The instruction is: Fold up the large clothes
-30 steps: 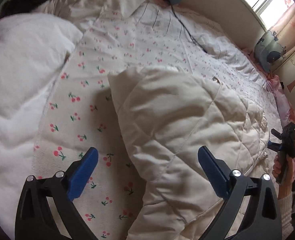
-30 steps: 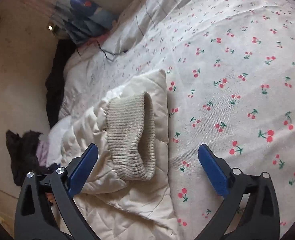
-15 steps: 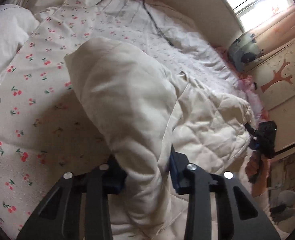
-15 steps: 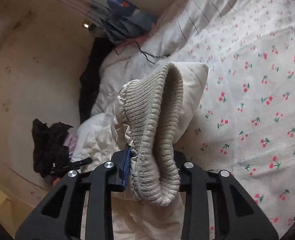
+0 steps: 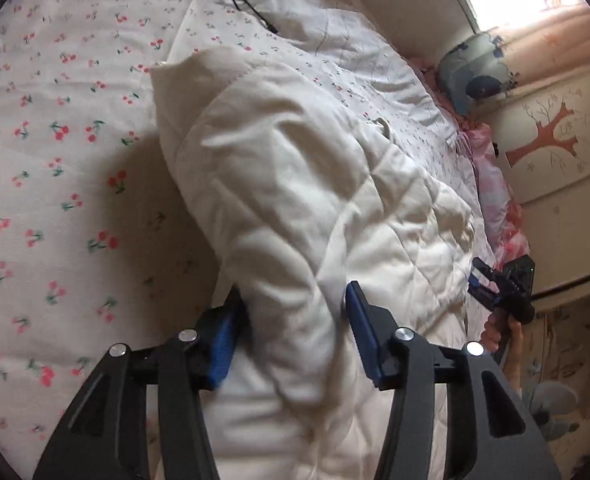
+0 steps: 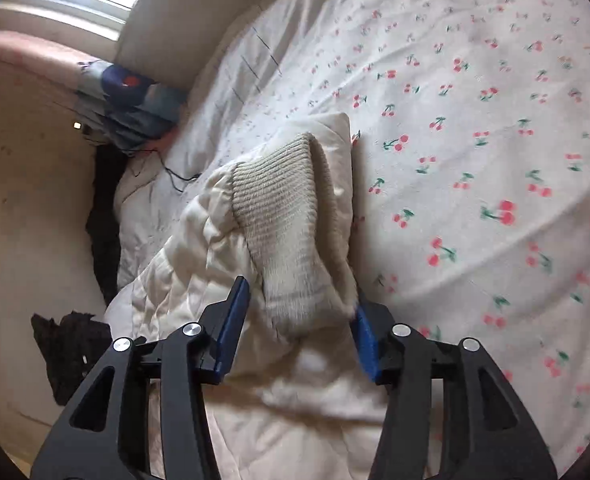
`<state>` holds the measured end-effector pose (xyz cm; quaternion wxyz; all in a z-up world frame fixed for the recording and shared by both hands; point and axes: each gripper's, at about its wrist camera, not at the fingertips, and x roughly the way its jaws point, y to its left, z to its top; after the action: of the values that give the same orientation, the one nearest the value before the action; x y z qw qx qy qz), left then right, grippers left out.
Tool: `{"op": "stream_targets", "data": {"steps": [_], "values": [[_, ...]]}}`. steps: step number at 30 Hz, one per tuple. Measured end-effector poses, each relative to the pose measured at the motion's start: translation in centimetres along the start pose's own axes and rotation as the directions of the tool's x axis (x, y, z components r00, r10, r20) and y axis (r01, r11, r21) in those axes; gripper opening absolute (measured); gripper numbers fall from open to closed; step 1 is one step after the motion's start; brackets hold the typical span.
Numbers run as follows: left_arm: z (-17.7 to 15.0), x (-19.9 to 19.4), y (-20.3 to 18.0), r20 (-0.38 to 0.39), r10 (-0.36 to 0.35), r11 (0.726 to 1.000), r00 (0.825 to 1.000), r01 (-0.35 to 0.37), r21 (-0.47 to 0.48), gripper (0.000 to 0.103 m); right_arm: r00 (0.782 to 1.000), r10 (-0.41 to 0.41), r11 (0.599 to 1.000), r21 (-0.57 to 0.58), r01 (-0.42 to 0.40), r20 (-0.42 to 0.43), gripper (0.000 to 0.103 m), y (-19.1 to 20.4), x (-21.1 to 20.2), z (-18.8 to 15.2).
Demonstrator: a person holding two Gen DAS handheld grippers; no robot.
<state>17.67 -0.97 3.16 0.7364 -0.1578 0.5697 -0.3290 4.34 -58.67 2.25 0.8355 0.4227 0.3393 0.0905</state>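
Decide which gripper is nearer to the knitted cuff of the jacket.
Right. The right gripper has the knitted cuff between its fingers; the left gripper straddles a quilted fold of the jacket, with no cuff visible there.

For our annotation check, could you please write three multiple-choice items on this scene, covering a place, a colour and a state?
1. Where does the jacket lie?
A. On the cherry-print sheet
B. On a wooden floor
C. On a chair

2. What colour are the pads of the tongs?
A. Red
B. Blue
C. Yellow

3. What sits between the right tongs?
A. Nothing
B. A black cable
C. The ribbed cuff

Answers: 1 A, the cream jacket rests on the printed sheet. 2 B, blue pads show in both views. 3 C, the knitted cuff end lies between the pads; whether they press it is unclear.
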Motion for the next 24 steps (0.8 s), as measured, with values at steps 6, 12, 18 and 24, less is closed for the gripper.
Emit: {"op": "stream_targets", "data": {"steps": [6, 12, 18, 24], "values": [[-10.1, -7.9, 4.8, -0.075, 0.115, 0.993, 0.990, -0.113, 0.036, 0.075, 0.995, -0.004, 0.999, -0.045, 0.000, -0.095, 0.076, -3.3, -9.1, -10.7], [-21.9, -7.2, 5.1, -0.182, 0.056, 0.998, 0.982, -0.058, -0.009, 0.083, 0.959, 0.179, 0.984, 0.047, -0.173, -0.217, 0.076, -4.4, -12.5, -21.1], [-26.9, -7.7, 1.1, -0.140, 0.080, 0.997, 0.987, -0.080, 0.001, 0.065, 0.944, 0.247, 0.969, 0.040, -0.245, -0.218, 0.053, -3.5, -13.5, -25.5], [-25.9, -13.1, -4.2, -0.006, 0.027, 0.999, 1.000, -0.027, -0.039, 0.015, 0.947, 0.314, 0.949, -0.011, -0.315, -0.063, 0.015, 2.2, -17.3, -23.7]]}}
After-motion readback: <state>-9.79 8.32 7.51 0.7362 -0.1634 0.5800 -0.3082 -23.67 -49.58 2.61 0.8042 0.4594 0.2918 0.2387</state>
